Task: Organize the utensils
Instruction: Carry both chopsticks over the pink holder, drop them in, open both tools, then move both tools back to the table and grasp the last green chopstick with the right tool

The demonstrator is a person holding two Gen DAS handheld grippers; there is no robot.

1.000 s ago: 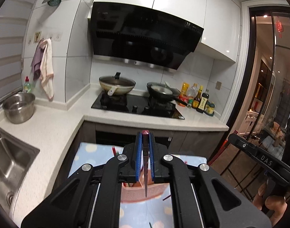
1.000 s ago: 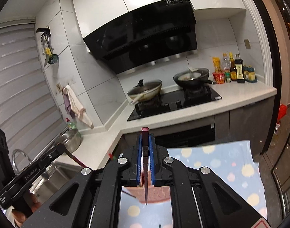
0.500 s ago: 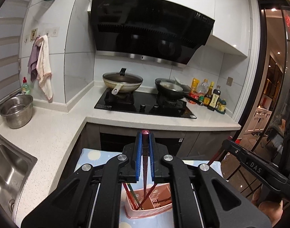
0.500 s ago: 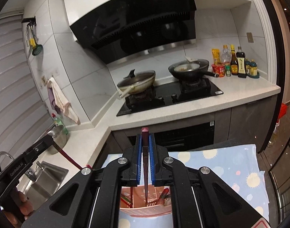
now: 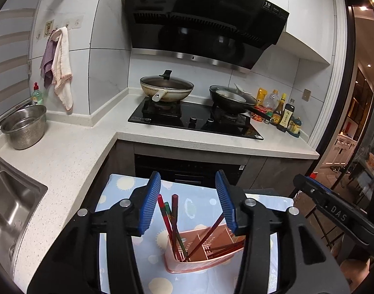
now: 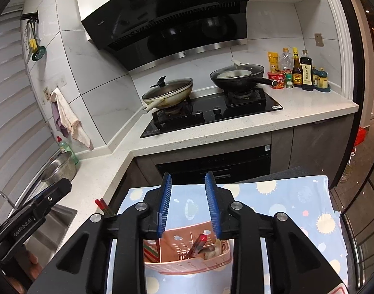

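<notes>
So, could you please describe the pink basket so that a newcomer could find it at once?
Start at the black stove, then come down to the blue cloth with pale suns spread in front of the counter. The pink basket stands on it, slotted and divided inside. It alone holds red chopsticks, leaning upright.

"vatti" on range hood (image 5: 201,19)

White tiled walls (image 5: 108,73), black hood (image 5: 201,19) over hob (image 5: 194,122) ahead of hand-held gripper. Speckled counter (image 5: 64,152), steel sink (image 5: 10,203) far left. Dark doorway (image 5: 358,98) right. Slatted blinds (image 6: 8,98) left.
</notes>
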